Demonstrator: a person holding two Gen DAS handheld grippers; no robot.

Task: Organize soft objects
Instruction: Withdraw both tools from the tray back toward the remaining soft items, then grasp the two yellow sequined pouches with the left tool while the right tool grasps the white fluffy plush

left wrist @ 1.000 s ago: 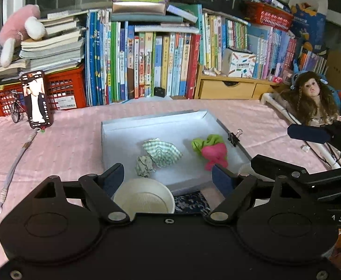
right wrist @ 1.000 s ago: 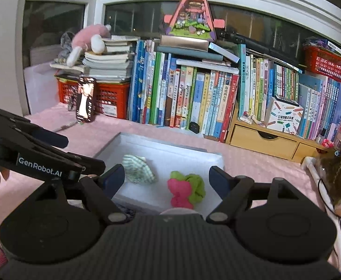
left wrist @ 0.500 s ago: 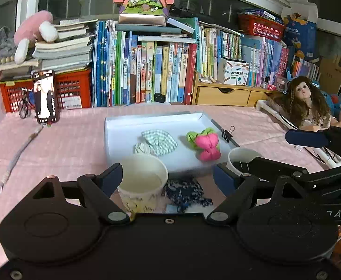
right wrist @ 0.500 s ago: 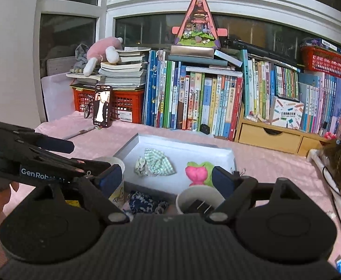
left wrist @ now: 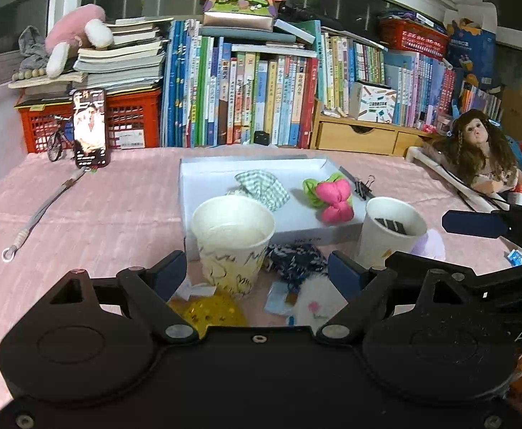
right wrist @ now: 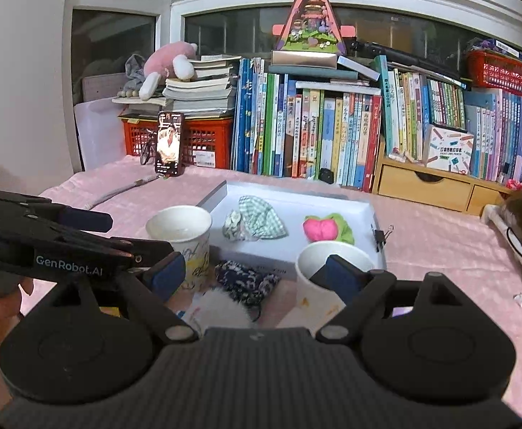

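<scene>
A white tray (left wrist: 196, 178) (right wrist: 371, 214) holds a green checked cloth piece (left wrist: 262, 186) (right wrist: 261, 216), a small floral piece (right wrist: 233, 222) and a pink-and-green bow (left wrist: 332, 196) (right wrist: 327, 228). In front of the tray lie a dark blue patterned scrunchie (left wrist: 296, 259) (right wrist: 246, 280), a white fluffy piece (left wrist: 316, 298) (right wrist: 221, 309) and a yellow sequinned piece (left wrist: 210, 312). My left gripper (left wrist: 257, 273) is open and empty above these. My right gripper (right wrist: 252, 271) is open and empty beside it.
A patterned paper cup (left wrist: 232, 239) (right wrist: 182, 236) stands front left of the tray. A second paper cup (left wrist: 391, 228) (right wrist: 328, 279) with black clips stands front right. A binder clip (left wrist: 362, 186), a phone (left wrist: 89, 127), a doll (left wrist: 482, 153) and books (left wrist: 261, 96) surround the pink cloth.
Both grippers have pulled back and lowered. The two cups, the scrunchie, the fluffy piece and the yellow piece have come into view in front of the tray.
</scene>
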